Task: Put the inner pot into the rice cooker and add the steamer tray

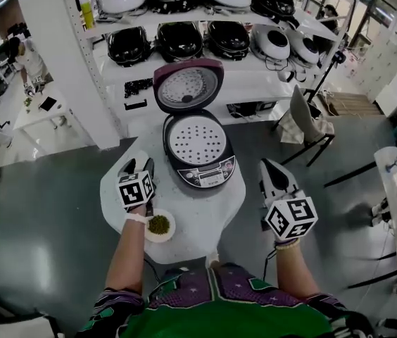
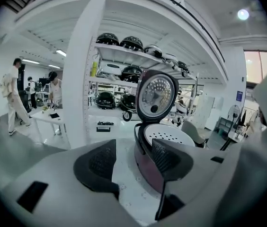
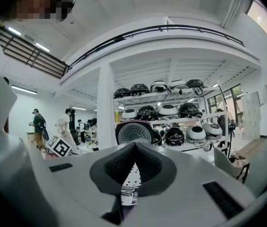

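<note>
- White perforated steamer tray (image 1: 196,141) already lies level inside the open rice cooker (image 1: 202,176), below the raised lid (image 1: 188,84). The inner pot cannot be seen and is presumably seated underneath.
- What remains looks like a check of the fit. The tray's rim should sit flush all round. If it rocks, press lightly at the edge rather than the middle, and keep clear of the lid hinge.
- Left gripper (image 1: 138,163) has its jaws apart with nothing between them. It hovers over the tabletop (image 1: 212,224), just beside the cooker on the person's left, with the tray ahead and not touched.
- Right gripper (image 1: 269,166) is closed and empty, near the cooker's other side and apart from the tray.
- A bowl (image 1: 159,225) of green bits sits by the left wrist and could easily be knocked.
</note>
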